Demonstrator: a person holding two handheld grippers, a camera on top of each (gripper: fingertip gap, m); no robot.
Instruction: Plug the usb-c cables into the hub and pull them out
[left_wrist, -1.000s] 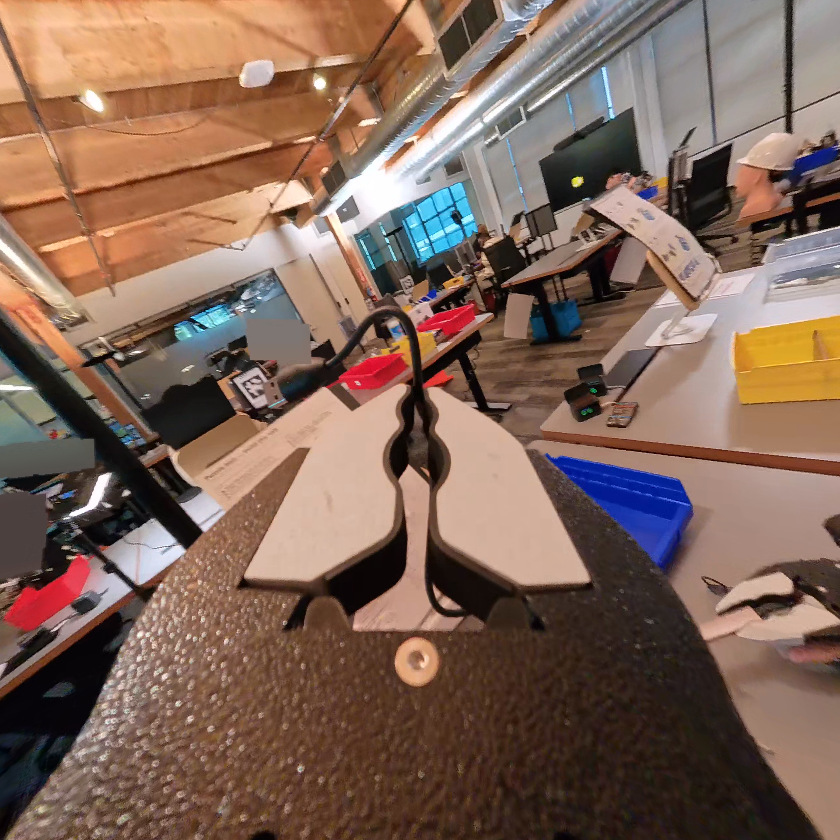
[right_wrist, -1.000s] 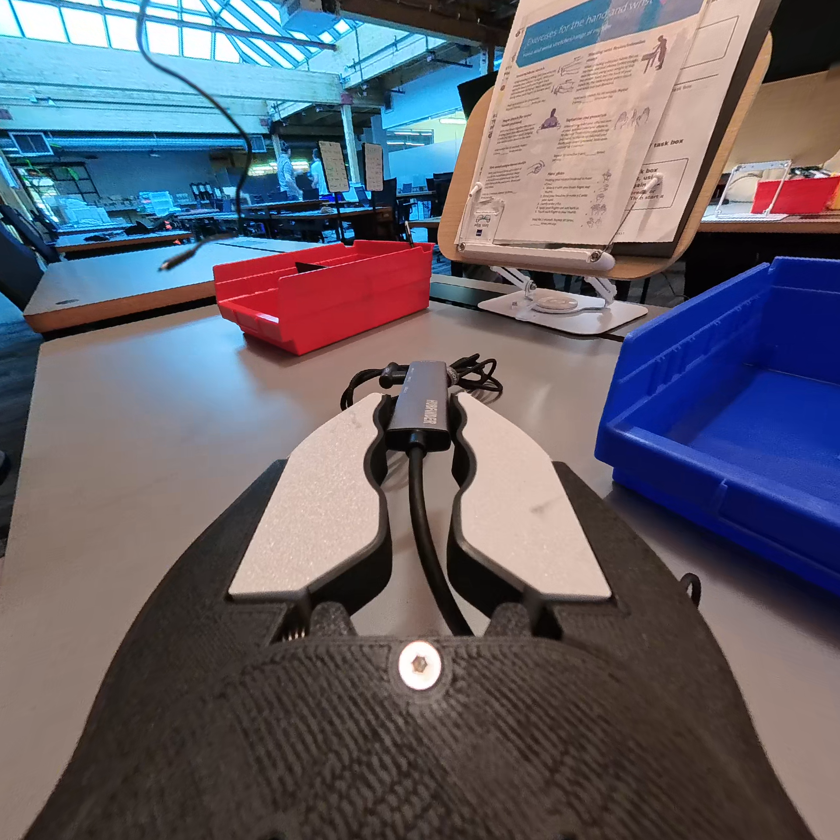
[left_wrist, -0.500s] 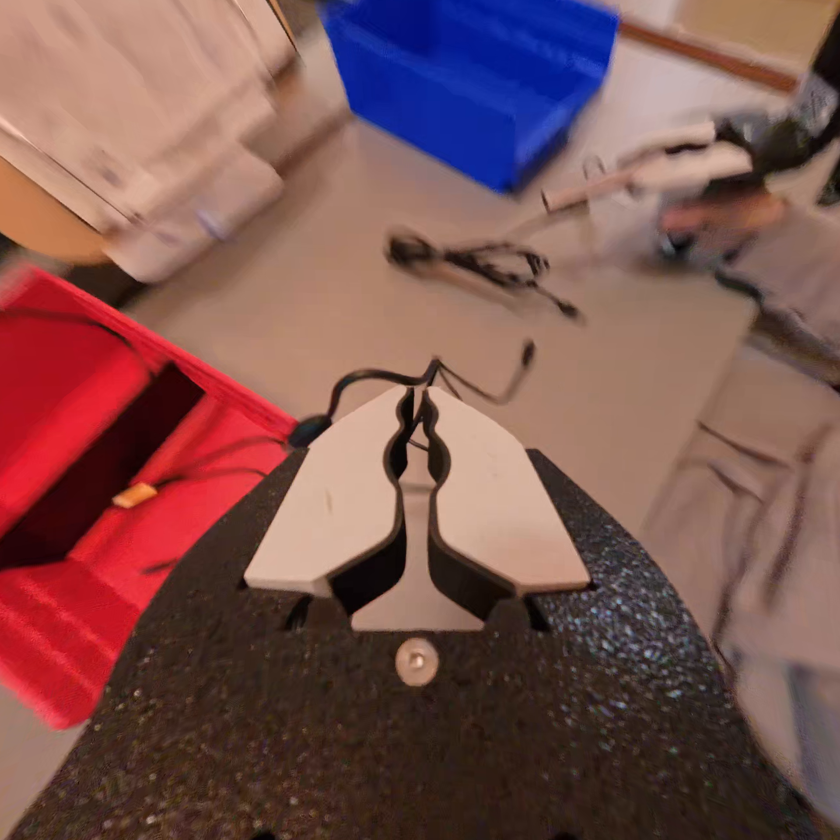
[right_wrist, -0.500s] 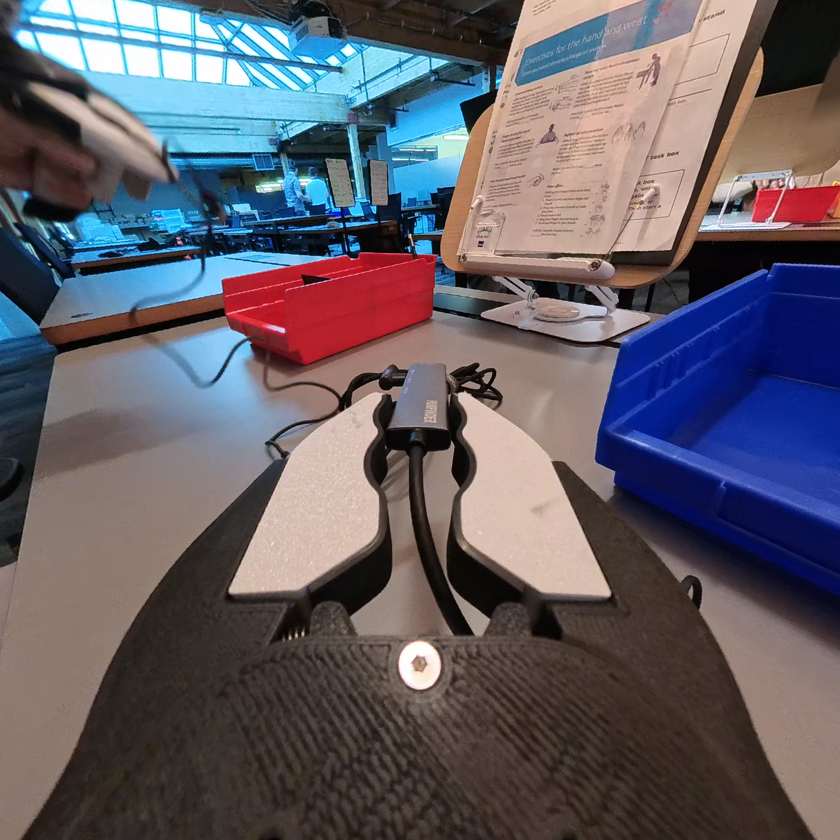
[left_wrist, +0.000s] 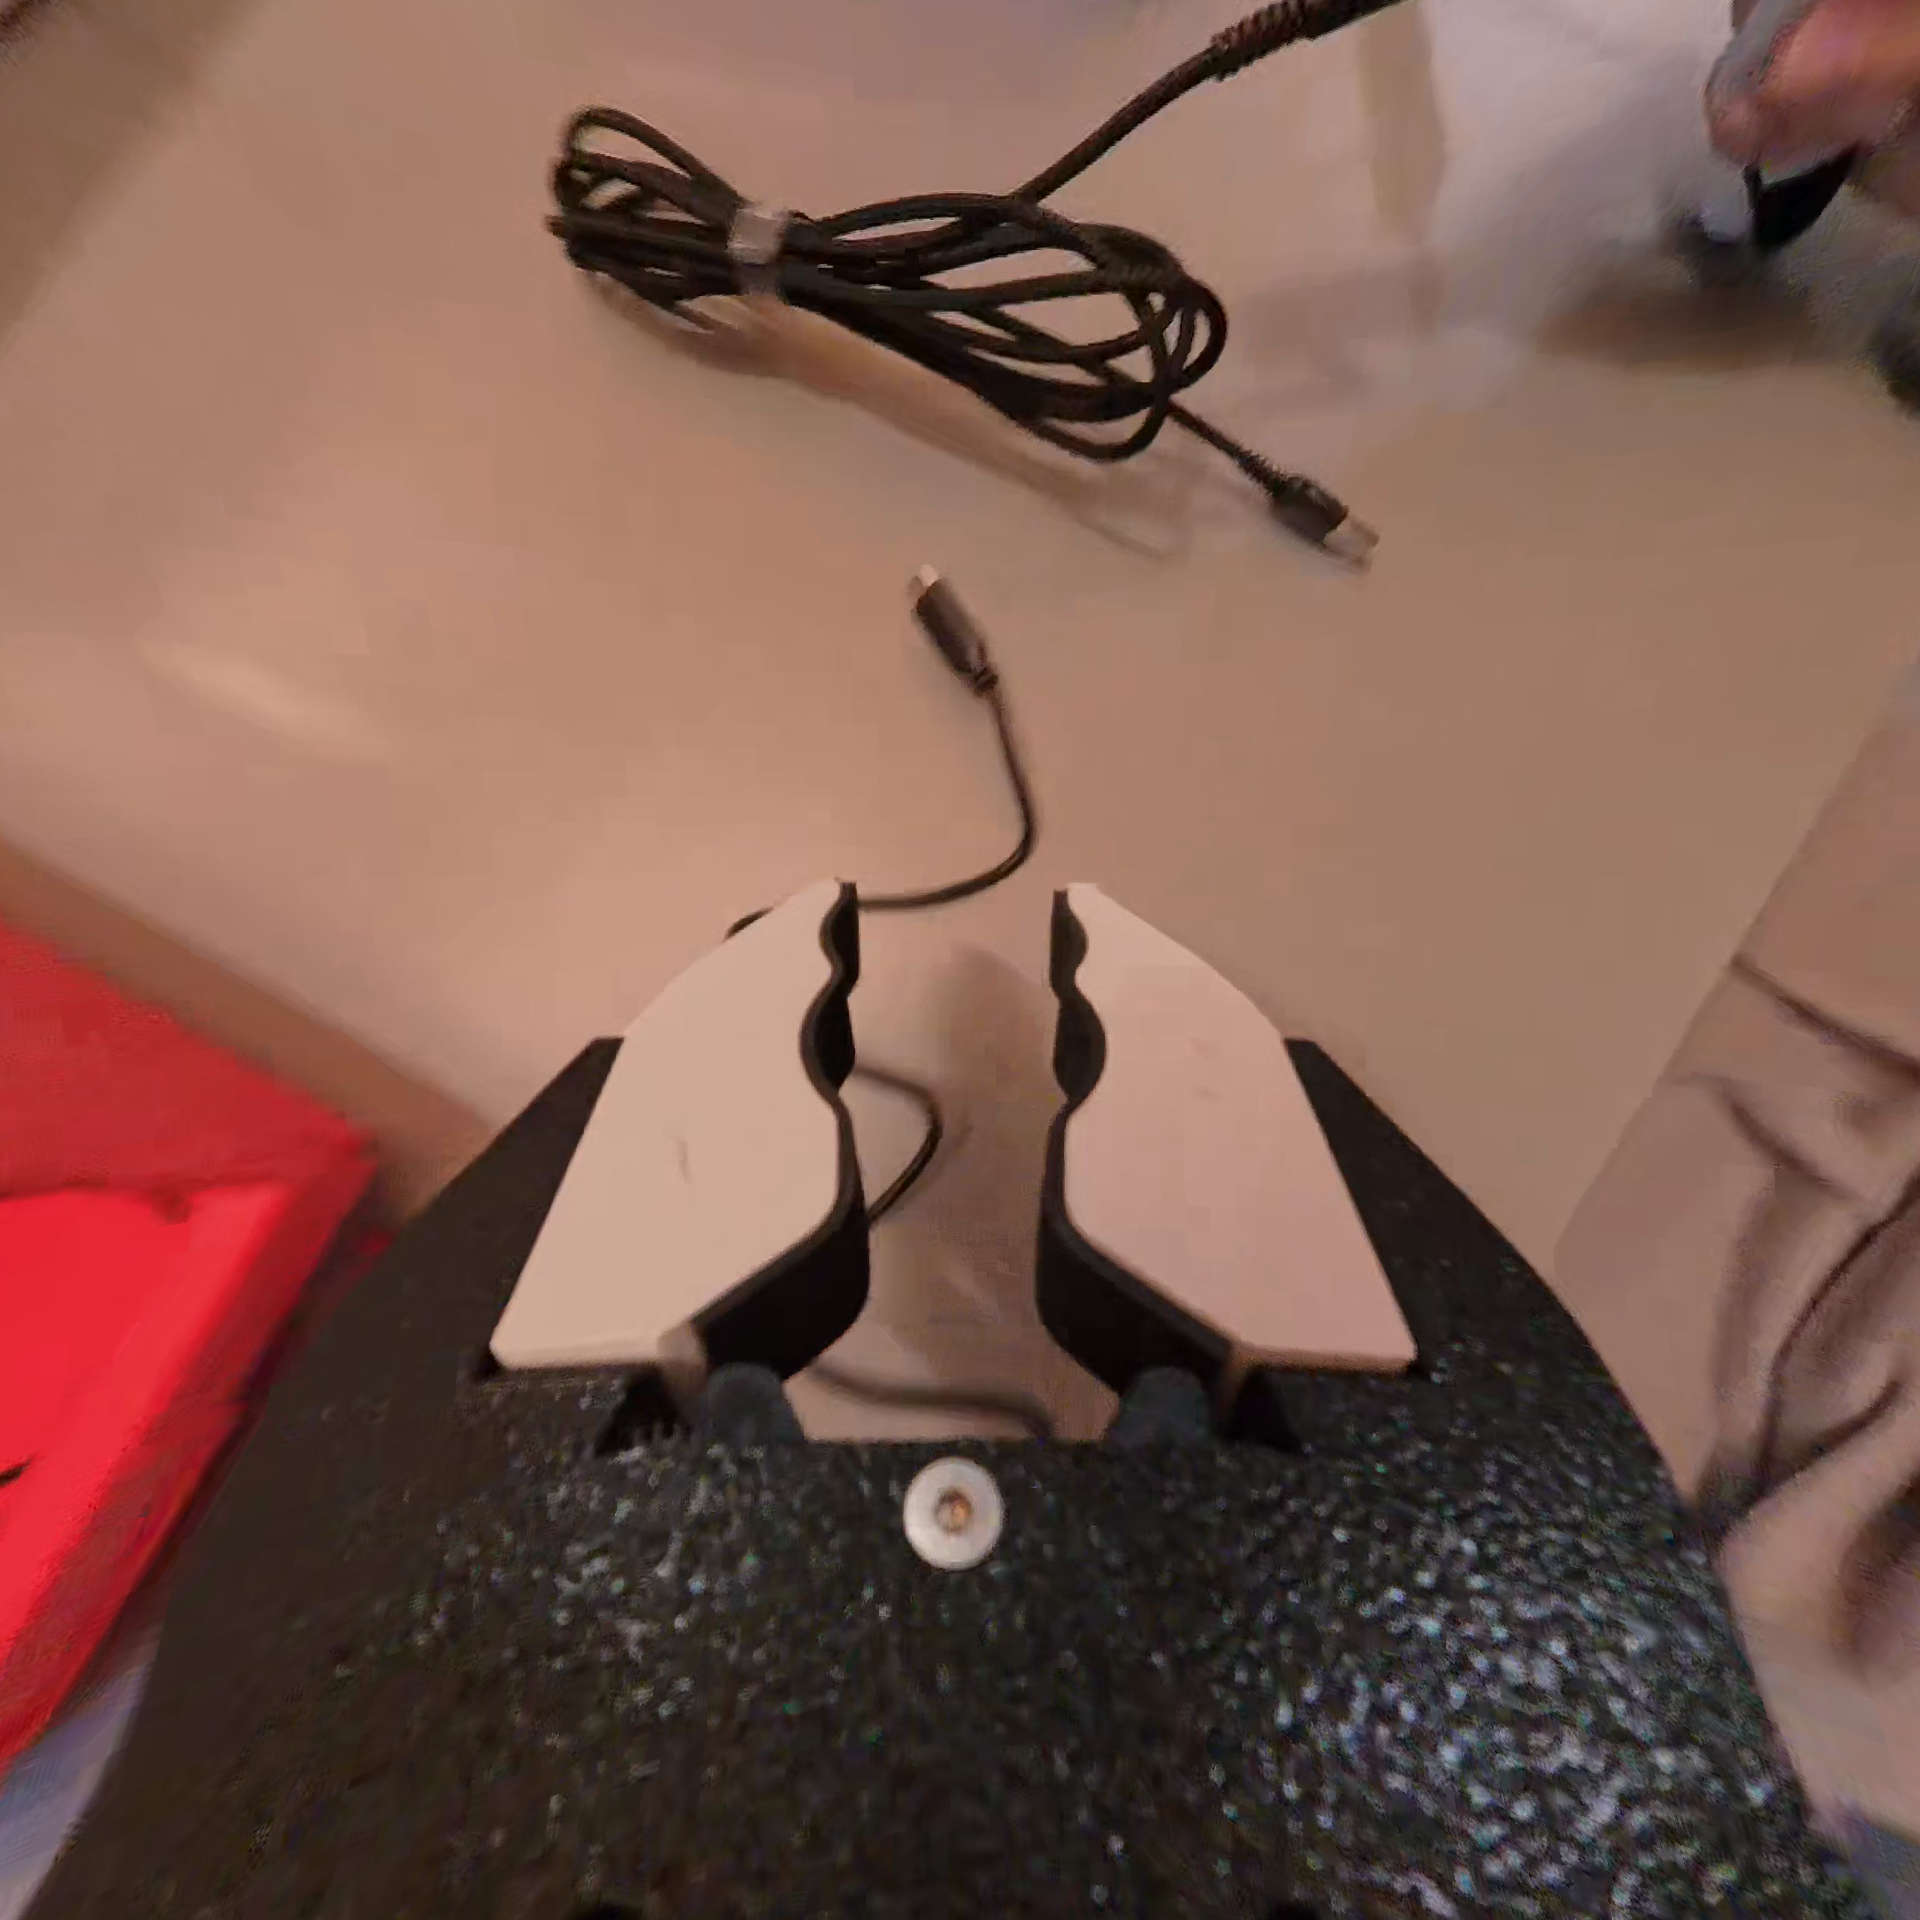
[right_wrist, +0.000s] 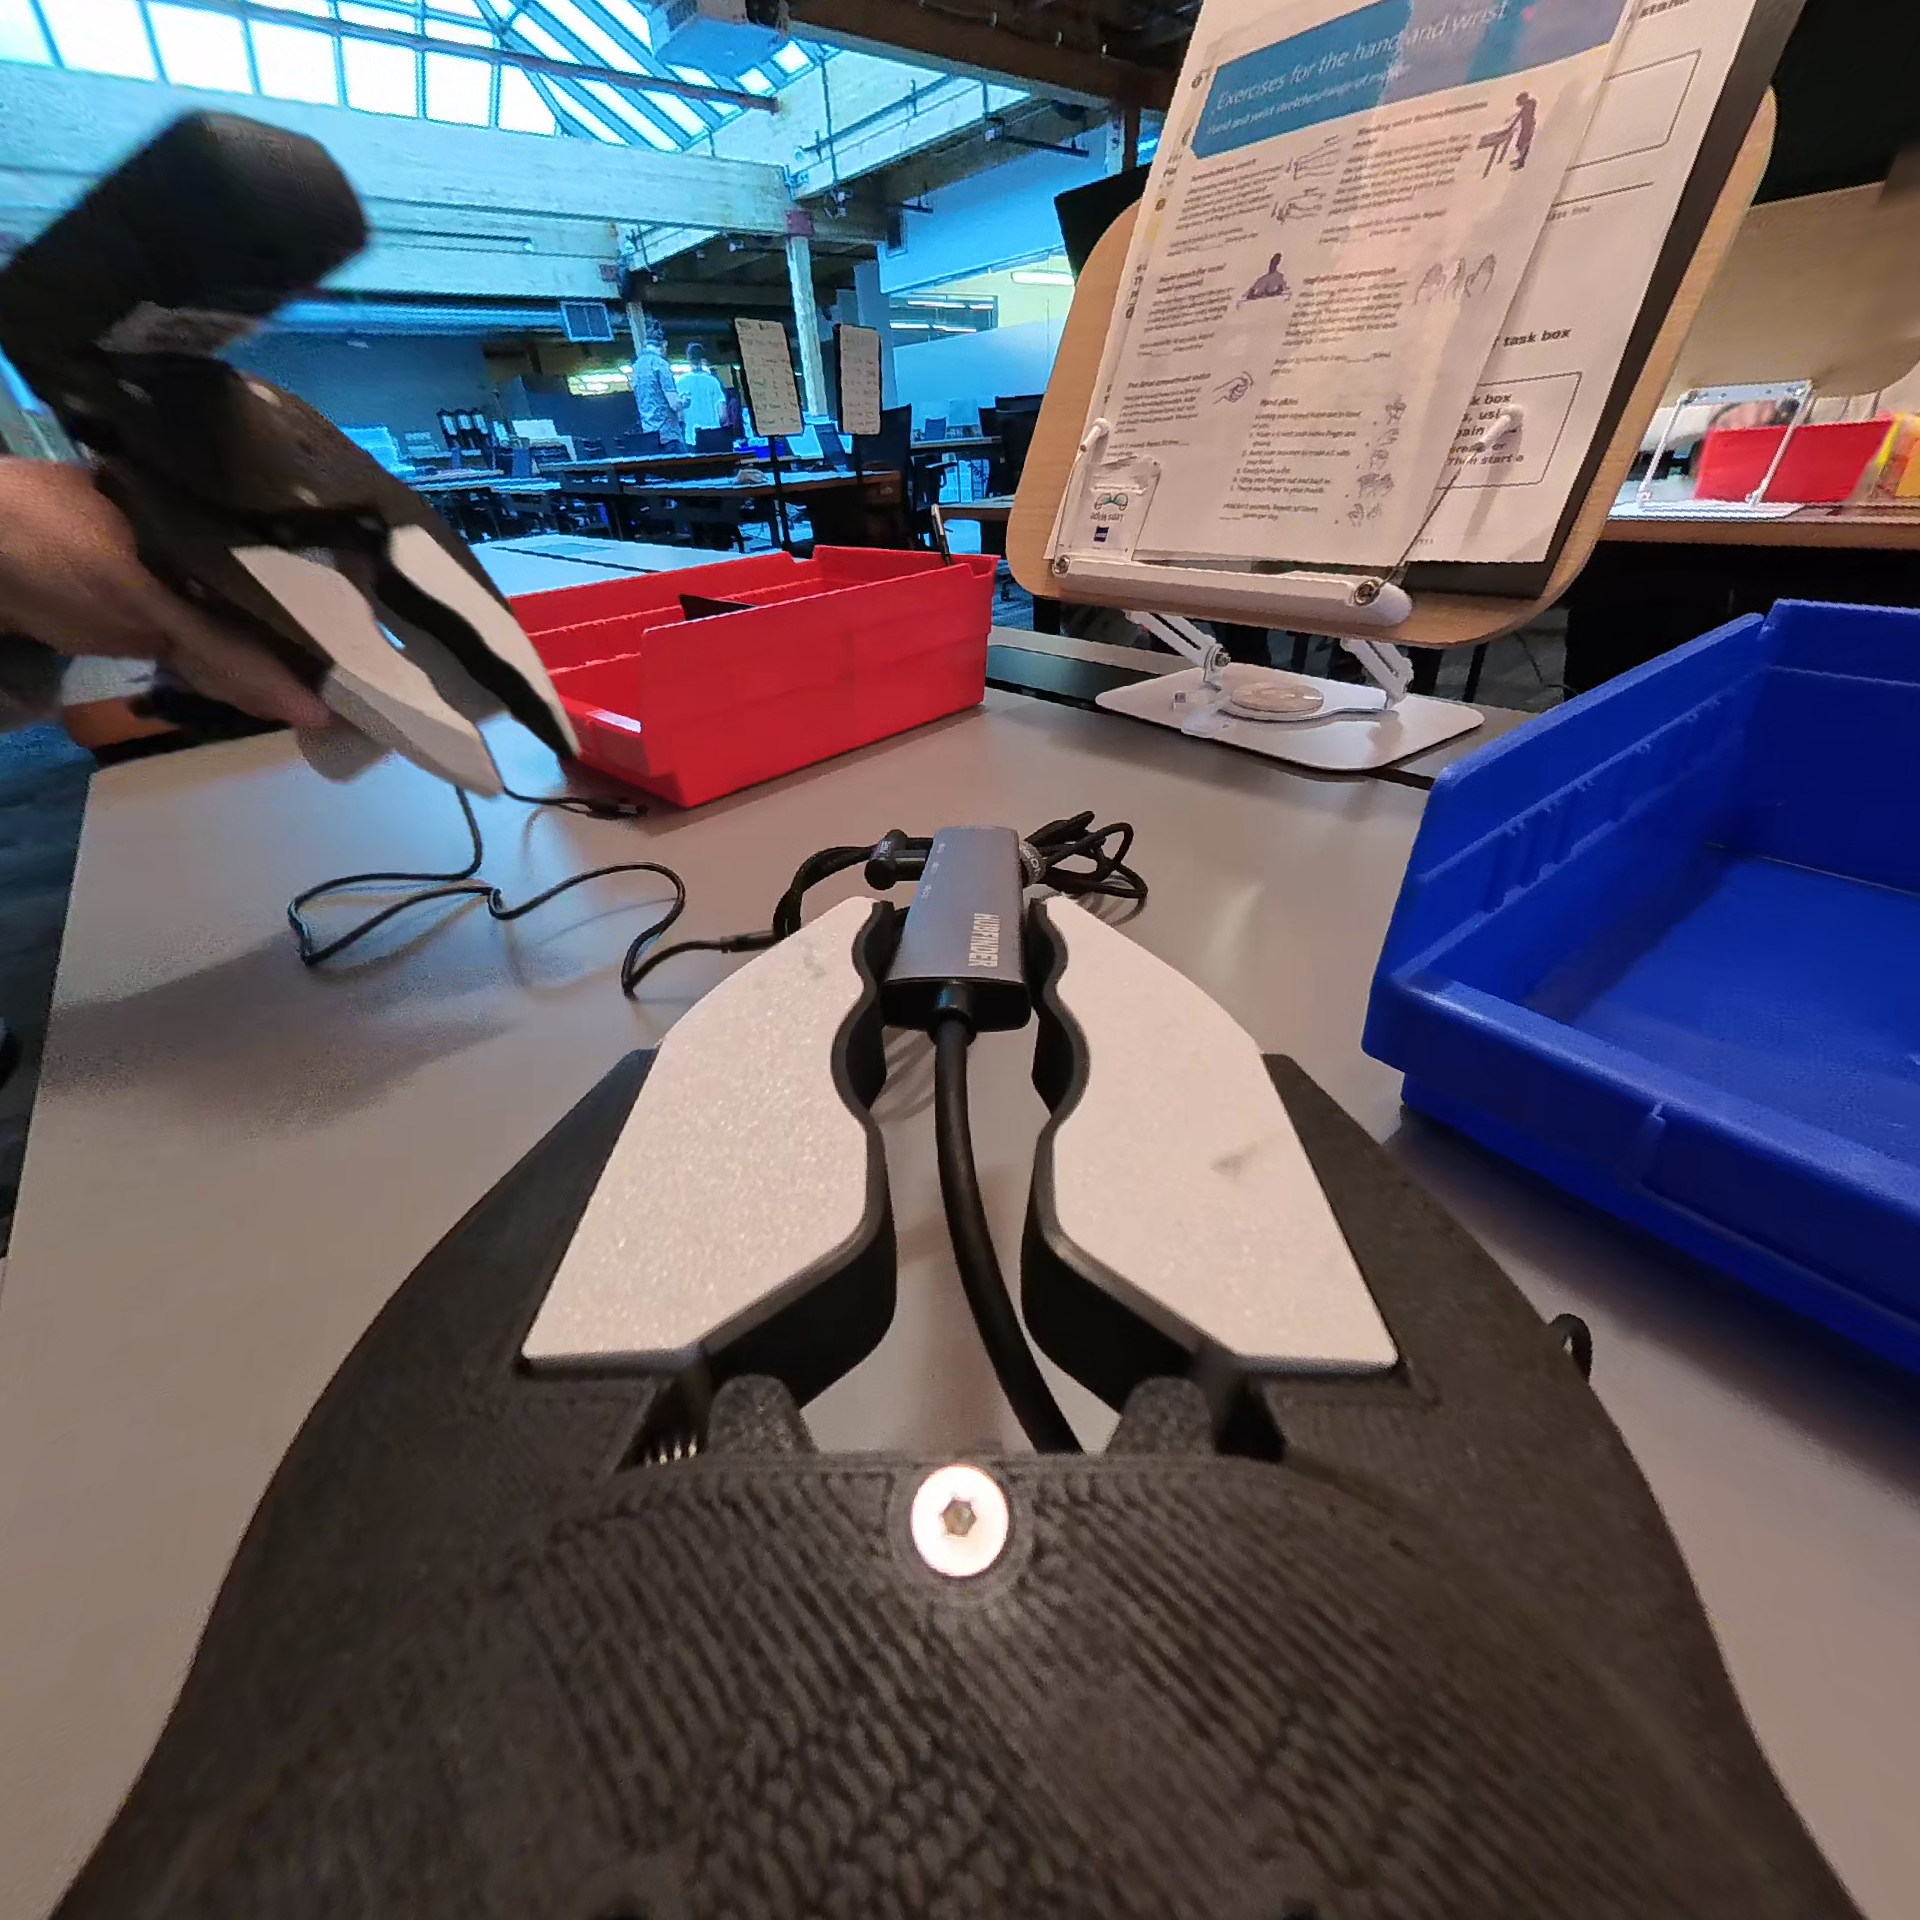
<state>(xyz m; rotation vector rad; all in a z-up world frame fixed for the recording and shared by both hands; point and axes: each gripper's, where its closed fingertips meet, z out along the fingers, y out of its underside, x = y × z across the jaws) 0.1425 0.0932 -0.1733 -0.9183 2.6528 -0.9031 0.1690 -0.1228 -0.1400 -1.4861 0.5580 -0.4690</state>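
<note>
Left gripper (left_wrist: 954, 909) hanging over the grey table (left_wrist: 312, 520), jaws spread wide with nothing between them. Thin black cable (left_wrist: 1013, 821) lying loose on the table just past the fingertips, its plug (left_wrist: 945, 623) pointing away toward the far side. Runs back under the gripper too, visible in the gap between the fingers. Further out, a bundled black cable (left_wrist: 883, 260) tied with a strap, one plug end (left_wrist: 1320, 520) sticking out to the right. Red bin (left_wrist: 156, 1299) off at the lower left edge, pretty blurry there.

Right gripper (right_wrist: 956, 925) low on the table, jaws narrowed and clamped on the grey hub (right_wrist: 961, 935), hub's own thick cord (right_wrist: 971, 1195) trailing back between the fingers. Something plugged into the hub's left side near the far end, probably a cable from the bundle behind it, hard to say for sure. Same thin cable snaking across the table on the left in that view, below the other gripper. Blue bin (right_wrist: 1662, 987) on the right, red bin behind, document stand (right_wrist: 1382, 343) with printed sheets behind that.
</note>
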